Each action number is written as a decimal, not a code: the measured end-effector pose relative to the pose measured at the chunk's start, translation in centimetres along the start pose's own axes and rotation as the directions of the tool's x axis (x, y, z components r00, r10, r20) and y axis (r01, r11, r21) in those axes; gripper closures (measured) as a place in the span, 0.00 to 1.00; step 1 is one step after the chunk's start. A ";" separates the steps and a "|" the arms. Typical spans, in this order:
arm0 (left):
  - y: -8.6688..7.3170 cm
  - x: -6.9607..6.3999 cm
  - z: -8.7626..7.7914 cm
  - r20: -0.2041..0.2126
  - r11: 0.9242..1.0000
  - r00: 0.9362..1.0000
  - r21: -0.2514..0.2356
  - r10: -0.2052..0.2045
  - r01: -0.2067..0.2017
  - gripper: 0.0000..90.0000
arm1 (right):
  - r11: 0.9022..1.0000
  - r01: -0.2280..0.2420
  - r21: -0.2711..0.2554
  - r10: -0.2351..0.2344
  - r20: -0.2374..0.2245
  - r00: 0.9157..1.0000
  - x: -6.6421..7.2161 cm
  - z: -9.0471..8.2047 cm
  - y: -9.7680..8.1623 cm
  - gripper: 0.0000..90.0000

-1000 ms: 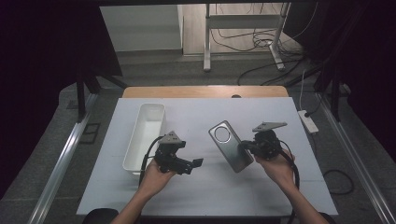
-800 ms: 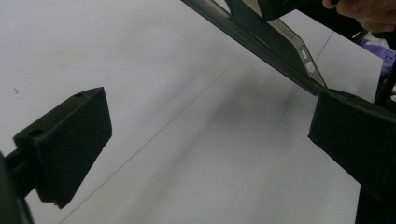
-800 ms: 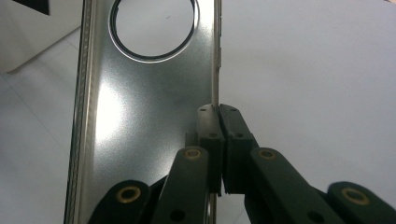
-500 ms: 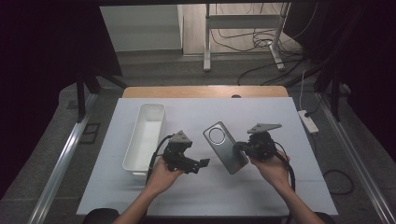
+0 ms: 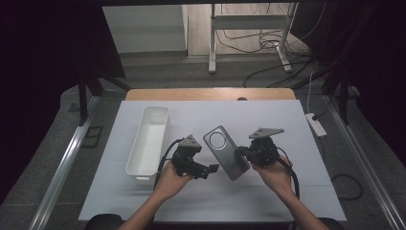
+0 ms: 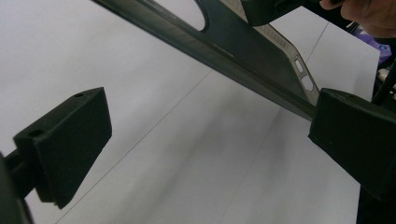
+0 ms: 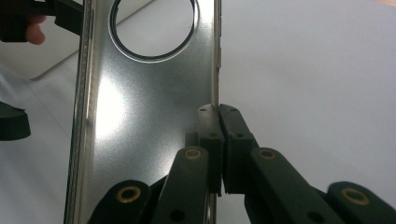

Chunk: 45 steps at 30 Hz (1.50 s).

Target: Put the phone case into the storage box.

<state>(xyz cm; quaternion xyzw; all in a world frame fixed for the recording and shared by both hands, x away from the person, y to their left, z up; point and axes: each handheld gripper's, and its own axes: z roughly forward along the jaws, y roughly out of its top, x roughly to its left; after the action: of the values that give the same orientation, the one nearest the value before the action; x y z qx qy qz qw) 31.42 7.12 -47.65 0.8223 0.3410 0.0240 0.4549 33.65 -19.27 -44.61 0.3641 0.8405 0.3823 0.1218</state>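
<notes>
A grey phone case [image 5: 225, 153] with a round camera hole hangs tilted above the white table [image 5: 287, 191]. My right gripper [image 5: 242, 152] is shut on its right long edge; in the right gripper view the two pads [image 7: 217, 121] pinch that thin edge of the case [image 7: 140, 107]. My left gripper [image 5: 210, 168] is open just left of the case's near end. In the left gripper view the case's edge [image 6: 243, 51] runs slantwise above the wide gap of my left gripper [image 6: 210, 140] and meets the top corner of one pad [image 6: 359, 135].
A long white bin [image 5: 148, 141] stands on the left part of the table, close beside the left hand. A wooden edge [image 5: 210, 94] borders the far side. A power strip [image 5: 314, 123] and cables lie on the floor to the right.
The left gripper has moved right toward the case, and the right gripper has brought the case a little leftward to meet it. The right jaws stayed shut on the case.
</notes>
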 end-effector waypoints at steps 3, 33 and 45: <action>0.0 0.0 0.1 0.010 1.000 1.000 -0.004 -0.006 0.006 0.00 | 1.000 0.006 0.001 -0.006 -0.004 1.000 0.3 0.1 0.0 0.98; 0.3 -1.0 0.0 0.033 0.999 0.999 0.024 -0.031 0.030 0.33 | 0.998 0.055 -0.020 -0.055 -0.022 0.998 2.7 0.8 0.2 0.98; 0.1 -0.2 -0.7 0.133 0.993 0.984 0.007 -0.122 0.122 0.77 | 0.997 0.068 -0.027 -0.069 -0.020 0.997 2.8 0.9 0.1 0.98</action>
<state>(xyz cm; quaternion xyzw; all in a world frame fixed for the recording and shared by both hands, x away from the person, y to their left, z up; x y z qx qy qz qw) 31.12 7.49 -47.09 0.7993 0.3594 -0.0587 0.4780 32.10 -16.74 -44.97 0.3295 0.8486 0.3927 0.1310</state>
